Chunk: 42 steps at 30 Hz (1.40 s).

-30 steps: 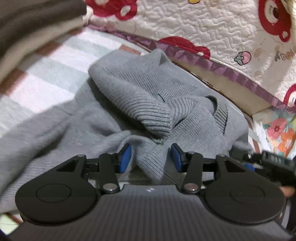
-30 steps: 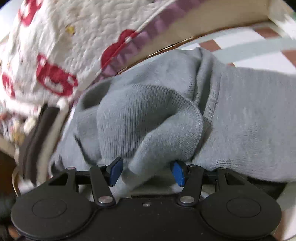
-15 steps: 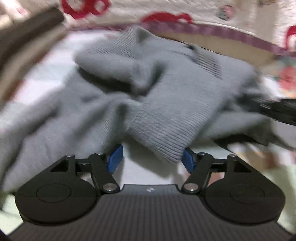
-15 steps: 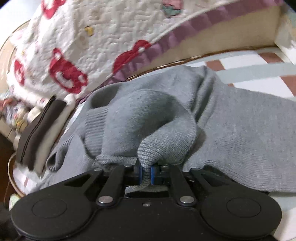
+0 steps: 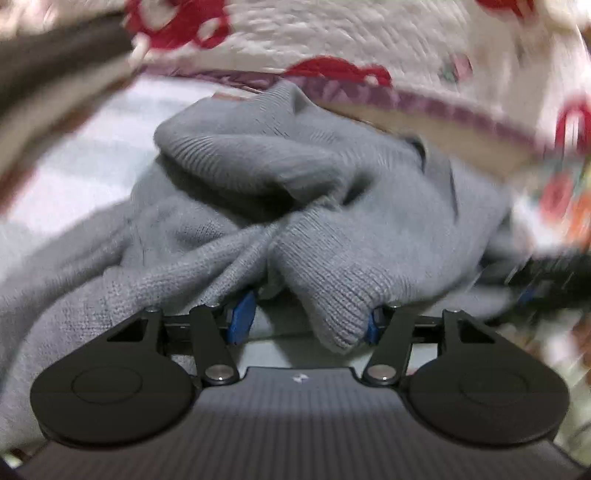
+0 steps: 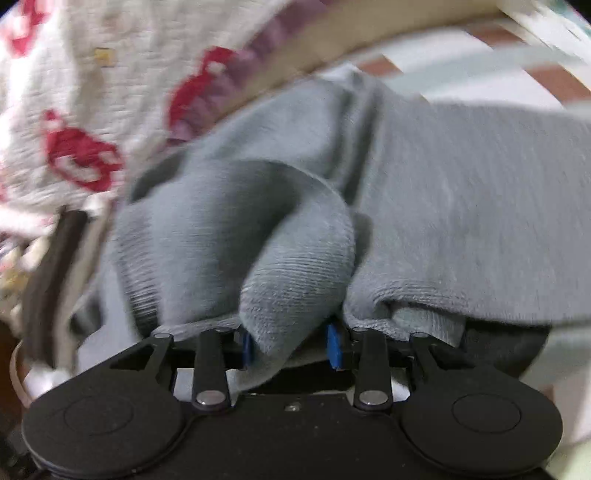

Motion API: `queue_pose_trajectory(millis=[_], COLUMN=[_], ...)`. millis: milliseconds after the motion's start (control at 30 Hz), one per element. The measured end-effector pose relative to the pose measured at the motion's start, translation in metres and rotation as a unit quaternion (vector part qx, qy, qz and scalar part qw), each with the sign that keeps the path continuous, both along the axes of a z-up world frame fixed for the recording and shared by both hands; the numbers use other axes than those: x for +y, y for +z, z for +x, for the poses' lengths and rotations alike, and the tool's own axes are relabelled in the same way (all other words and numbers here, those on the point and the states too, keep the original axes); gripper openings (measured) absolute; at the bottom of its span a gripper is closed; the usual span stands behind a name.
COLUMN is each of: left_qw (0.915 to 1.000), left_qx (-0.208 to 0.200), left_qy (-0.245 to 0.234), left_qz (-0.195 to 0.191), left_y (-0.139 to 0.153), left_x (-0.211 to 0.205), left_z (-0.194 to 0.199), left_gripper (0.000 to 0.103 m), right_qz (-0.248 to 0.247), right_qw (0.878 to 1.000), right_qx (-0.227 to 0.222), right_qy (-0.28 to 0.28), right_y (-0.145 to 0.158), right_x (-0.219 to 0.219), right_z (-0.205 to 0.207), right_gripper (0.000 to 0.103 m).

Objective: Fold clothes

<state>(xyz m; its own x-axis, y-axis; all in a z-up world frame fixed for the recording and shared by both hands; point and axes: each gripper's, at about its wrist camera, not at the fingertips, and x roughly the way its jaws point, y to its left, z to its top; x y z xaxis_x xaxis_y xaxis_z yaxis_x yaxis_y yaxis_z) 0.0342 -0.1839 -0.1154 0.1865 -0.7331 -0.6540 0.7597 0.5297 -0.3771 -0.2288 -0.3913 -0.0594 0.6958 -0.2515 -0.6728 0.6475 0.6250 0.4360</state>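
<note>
- Left wrist view: the left gripper (image 5: 303,325) stands with its blue pads spread wide, and a ribbed cuff of the grey knit sweater (image 5: 388,206) droops between them, closer to the right pad, pinched by neither.
- The sweater lies dead ahead of this gripper and crumpled, a sleeve (image 5: 243,162) doubled over the body; its bulk runs from near left to far right across the checked bedsheet (image 5: 85,162).
- On the far side the sweater's top edge nearly meets the purple-trimmed quilt (image 5: 369,33), leaving little room to push away; a dark folded stack (image 5: 55,66) crowds the far left, and bare sheet shows only at left.
- The other tool shows as a dark blur at the right edge, near the sweater's right side; motion blur hides its detail.
- Right wrist view: the right gripper (image 6: 291,345) has its pads partly apart, narrower than the left's, with a rounded fold of sweater (image 6: 295,280) hanging down between them; the cloth fills the gap, but no firm pinch shows.
- From here the garment spreads to the right, a flat grey panel (image 6: 480,221) whose near hem lies just above the gripper's right arm; its long axis runs left to right.
- Open sheet shows far right; the quilt and the dark stack (image 6: 55,266) hem in the left side.
- Judged from both views, each gripper has cloth in reach, the right the more nearly closed on it; any fold has most room toward the near side and the bare sheet.
</note>
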Motion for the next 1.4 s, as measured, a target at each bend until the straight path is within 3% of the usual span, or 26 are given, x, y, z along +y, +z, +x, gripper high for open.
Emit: queue_pose_trajectory(millis=[33, 67, 133, 200, 233, 267, 433, 567, 767, 967, 1100, 1167, 1267, 1400], left_qw=[0.9999, 0.9997, 0.9993, 0.9995, 0.9991, 0.9984, 0.9887, 0.9852, 0.9761, 0.9746, 0.968, 0.97, 0.9803, 0.9861], left_qx=[0.01, 0.019, 0.022, -0.011, -0.023, -0.037, -0.139, -0.165, -0.206, -0.216, -0.249, -0.242, -0.191, -0.155], left_qy=[0.0, -0.001, -0.003, -0.016, -0.032, -0.044, -0.054, -0.041, -0.029, -0.011, -0.017, -0.02, -0.041, -0.057], left_qz=[-0.009, -0.018, -0.03, -0.024, -0.012, -0.002, -0.012, 0.019, 0.063, 0.058, 0.025, -0.006, -0.026, 0.012], left_y=[-0.001, -0.003, -0.006, -0.007, -0.004, 0.002, 0.044, 0.054, 0.113, 0.15, 0.182, 0.208, 0.215, 0.184], left_x=[0.001, 0.001, 0.003, 0.003, 0.001, -0.001, 0.003, 0.015, 0.015, 0.035, 0.062, 0.081, 0.115, 0.115], left_z=[0.004, 0.008, 0.011, 0.0, -0.003, -0.006, -0.033, -0.062, -0.087, -0.11, -0.135, -0.146, -0.17, -0.182], left_gripper=[0.057, 0.057, 0.055, 0.04, 0.02, 0.017, 0.013, 0.011, 0.009, 0.005, 0.005, 0.005, 0.005, 0.006], right_qz=[-0.003, -0.006, -0.011, -0.017, -0.02, -0.023, -0.087, -0.076, -0.098, -0.123, -0.14, -0.148, -0.161, -0.093], right_qw=[1.0, 1.0, 1.0, 1.0, 1.0, 1.0, 0.996, 0.995, 0.992, 0.987, 0.983, 0.98, 0.976, 0.991], right_qx=[-0.001, -0.003, -0.006, -0.008, -0.01, -0.011, -0.035, -0.05, -0.076, -0.104, -0.122, -0.131, -0.145, -0.096], right_qy=[-0.001, -0.003, -0.005, -0.008, -0.009, -0.011, -0.007, -0.029, -0.027, -0.018, -0.013, -0.01, -0.006, -0.009], right_y=[0.003, 0.005, 0.01, 0.015, 0.018, 0.02, 0.03, 0.02, 0.045, 0.077, 0.097, 0.108, 0.123, 0.067], right_x=[0.002, 0.004, 0.009, 0.013, 0.015, 0.018, 0.047, 0.054, 0.071, 0.093, 0.108, 0.116, 0.127, 0.132], right_z=[0.001, 0.002, 0.003, 0.005, 0.006, 0.007, -0.014, -0.026, -0.053, -0.087, -0.11, -0.121, -0.138, -0.16], right_gripper=[0.014, 0.008, 0.008, 0.008, 0.008, 0.008, 0.007, 0.007, 0.007, 0.007, 0.007, 0.007, 0.007, 0.007])
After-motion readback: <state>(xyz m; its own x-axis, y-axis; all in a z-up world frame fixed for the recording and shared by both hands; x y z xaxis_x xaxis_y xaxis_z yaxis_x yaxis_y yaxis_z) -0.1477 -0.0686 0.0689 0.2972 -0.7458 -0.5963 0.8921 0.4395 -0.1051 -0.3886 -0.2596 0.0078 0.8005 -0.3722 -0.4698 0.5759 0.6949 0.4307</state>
